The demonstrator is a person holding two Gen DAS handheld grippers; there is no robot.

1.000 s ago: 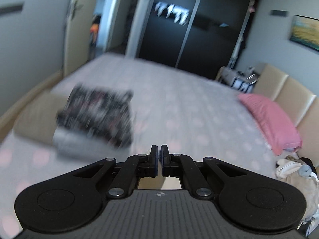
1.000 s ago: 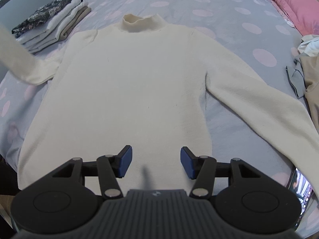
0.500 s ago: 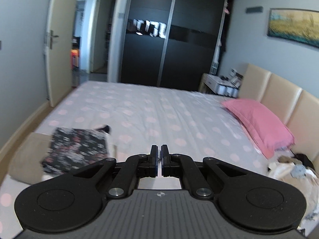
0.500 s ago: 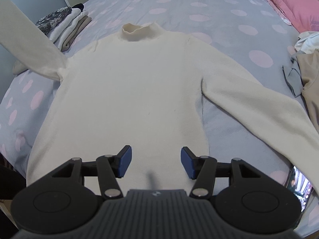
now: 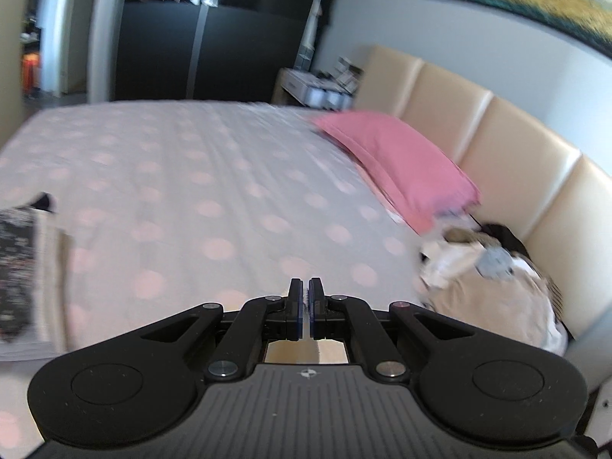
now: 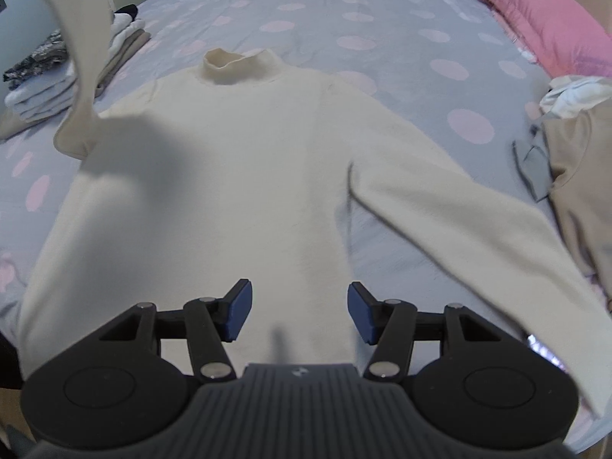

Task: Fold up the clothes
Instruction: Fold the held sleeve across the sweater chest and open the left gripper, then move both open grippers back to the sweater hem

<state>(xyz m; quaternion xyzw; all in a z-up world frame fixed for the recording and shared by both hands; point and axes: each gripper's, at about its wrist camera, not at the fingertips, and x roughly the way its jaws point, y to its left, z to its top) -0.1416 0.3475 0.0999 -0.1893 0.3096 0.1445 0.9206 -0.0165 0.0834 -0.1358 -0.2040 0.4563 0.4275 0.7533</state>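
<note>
While flat, sweater point(image 6: 237, 176) collar points away | long axis toward right tool point(image 6: 300, 315)

The bed point(image 6: 382, 11) has a grey cover with pink dots. A cream sweater point(image 6: 237, 176) lies flat on it, right in front of the right tool, with its neck pointing away. Far off to the left sits a stack of folded clothes point(image 6: 46, 88). To the right lies a messy heap of clothes point(image 6: 573, 145). A pink pillow point(image 6: 543, 26) rests far ahead on the right.
</note>
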